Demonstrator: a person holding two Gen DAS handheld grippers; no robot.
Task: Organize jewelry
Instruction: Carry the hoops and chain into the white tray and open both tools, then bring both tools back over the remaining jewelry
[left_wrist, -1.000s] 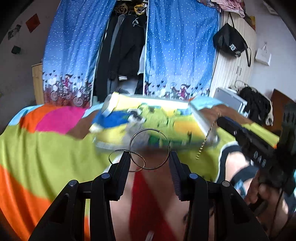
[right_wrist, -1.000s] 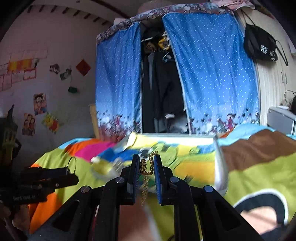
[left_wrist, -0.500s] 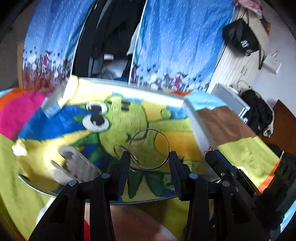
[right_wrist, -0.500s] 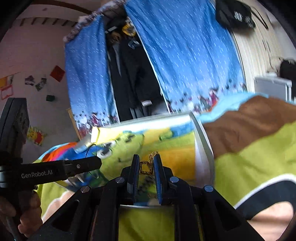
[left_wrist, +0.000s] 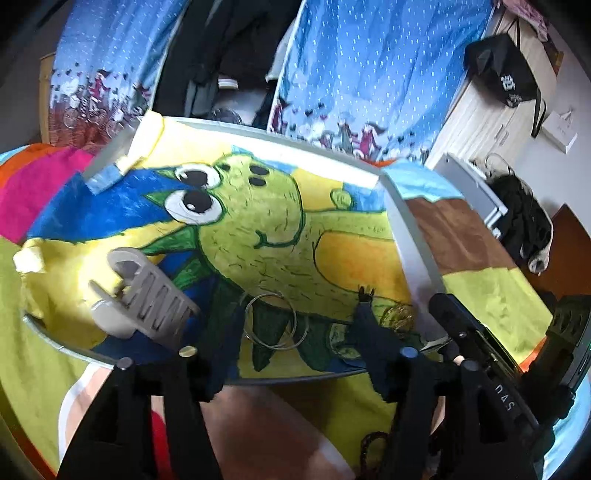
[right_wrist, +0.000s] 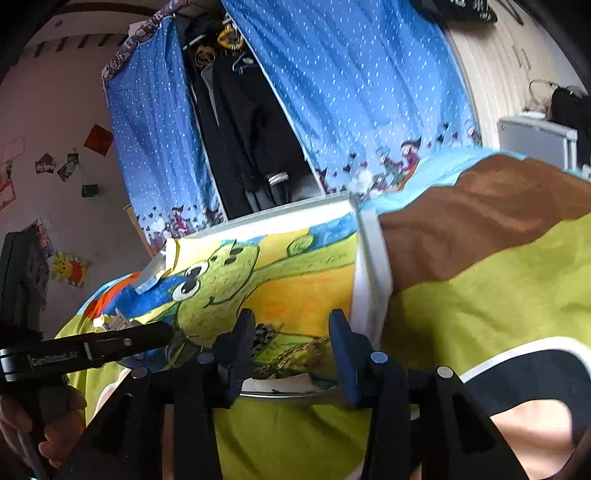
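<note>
A shallow tray (left_wrist: 406, 243) lined with a green cartoon drawing rests on a colourful bedspread. Two thin silver hoops (left_wrist: 275, 321) lie on the lining near its front edge, between the spread fingers of my left gripper (left_wrist: 301, 306), which is open and holds nothing. A gold chain (left_wrist: 399, 315) lies in a heap at the tray's front right corner. In the right wrist view the gold chain (right_wrist: 295, 356) sits just beyond my right gripper (right_wrist: 291, 319), open with its fingers apart. The tray (right_wrist: 371, 258) rim runs along its right side.
A grey hair claw clip (left_wrist: 144, 299) lies at the tray's front left. The left gripper (right_wrist: 110, 347), held by a hand (right_wrist: 55, 439), reaches in from the left. A blue curtained wardrobe (right_wrist: 351, 92) stands behind the bed. A bare knee (left_wrist: 266, 432) is below the tray.
Both grippers dropped toward the tray and opened. The hoops left the left gripper and now lie on the lining; the gold chain left the right gripper and lies at the tray's corner.
</note>
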